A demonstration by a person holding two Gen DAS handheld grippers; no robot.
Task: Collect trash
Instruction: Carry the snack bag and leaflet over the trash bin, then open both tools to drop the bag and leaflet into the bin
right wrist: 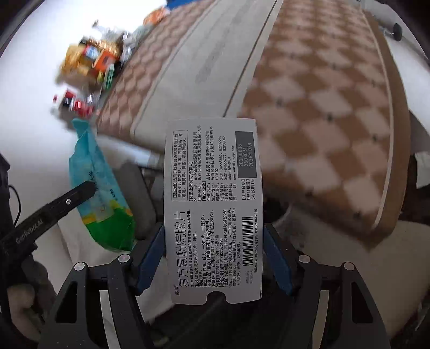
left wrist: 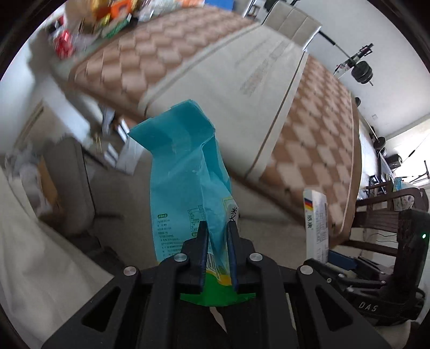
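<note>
My left gripper [left wrist: 217, 228] is shut on a teal and green empty food bag [left wrist: 185, 171], held up in the air. The bag also shows in the right wrist view [right wrist: 99, 188], pinched by the left gripper's fingers [right wrist: 83, 188]. My right gripper [right wrist: 213, 231] is shut on a flat white medicine box [right wrist: 212, 204] with black printed text; its edge shows in the left wrist view [left wrist: 317, 222]. A blurred heap of colourful wrappers and boxes [right wrist: 91, 64] lies at the far end of the checkered surface; the left wrist view shows it too [left wrist: 91, 24].
A long surface with a brown and cream checkered cover [right wrist: 322, 107] and a pale grey runner [left wrist: 228, 88] fills the view ahead. Below it are a grey bin or seat [left wrist: 72, 182] and white cloth [left wrist: 32, 255]. A dark wooden chair [left wrist: 381, 214] stands at right.
</note>
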